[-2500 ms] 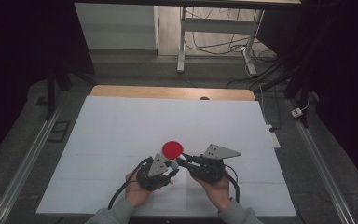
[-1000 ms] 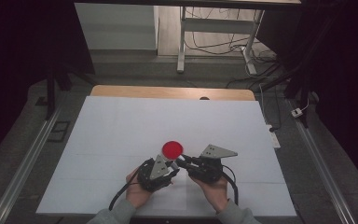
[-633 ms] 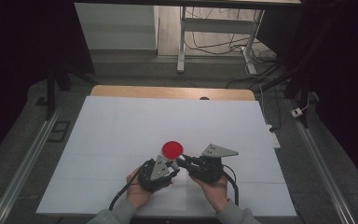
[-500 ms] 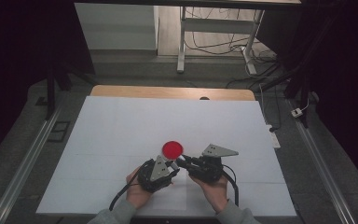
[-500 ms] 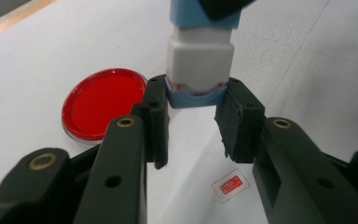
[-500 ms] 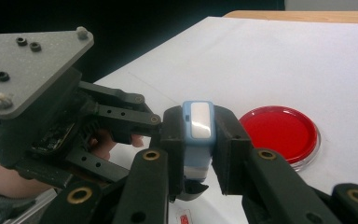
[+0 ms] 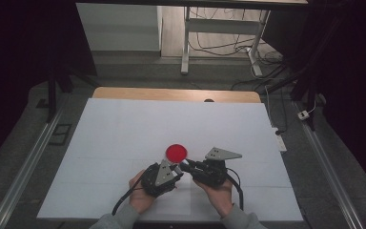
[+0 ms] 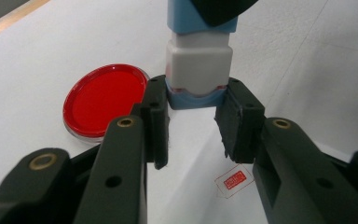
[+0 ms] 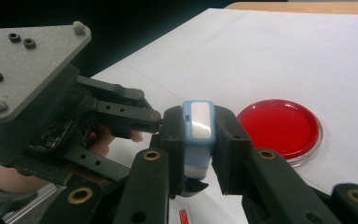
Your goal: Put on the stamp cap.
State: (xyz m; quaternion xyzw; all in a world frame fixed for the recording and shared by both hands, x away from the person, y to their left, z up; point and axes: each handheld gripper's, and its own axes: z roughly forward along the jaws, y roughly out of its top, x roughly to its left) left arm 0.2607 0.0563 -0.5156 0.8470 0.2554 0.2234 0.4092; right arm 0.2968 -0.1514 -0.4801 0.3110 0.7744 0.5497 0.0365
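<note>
A small blue and white block (image 8: 198, 65) (image 9: 199, 122) hangs just above the white table, held from both ends. My left gripper (image 8: 196, 109) (image 7: 175, 170) is shut on its blue lower end, with a pad on each side. My right gripper (image 9: 198, 135) (image 7: 184, 166) is shut on the other end, and its dark fingertips (image 8: 216, 9) cover the top of the block in the left gripper view. The two grippers meet tip to tip near the table's front edge. A round red dish (image 7: 177, 152) (image 8: 105, 98) (image 9: 279, 127) lies flat on the table just beyond them.
The white table top (image 7: 124, 138) stretches wide to the left, right and far side of the dish. A small red and white label (image 8: 235, 179) lies on the table under the grippers. A wooden edge (image 7: 171, 93) runs along the far side.
</note>
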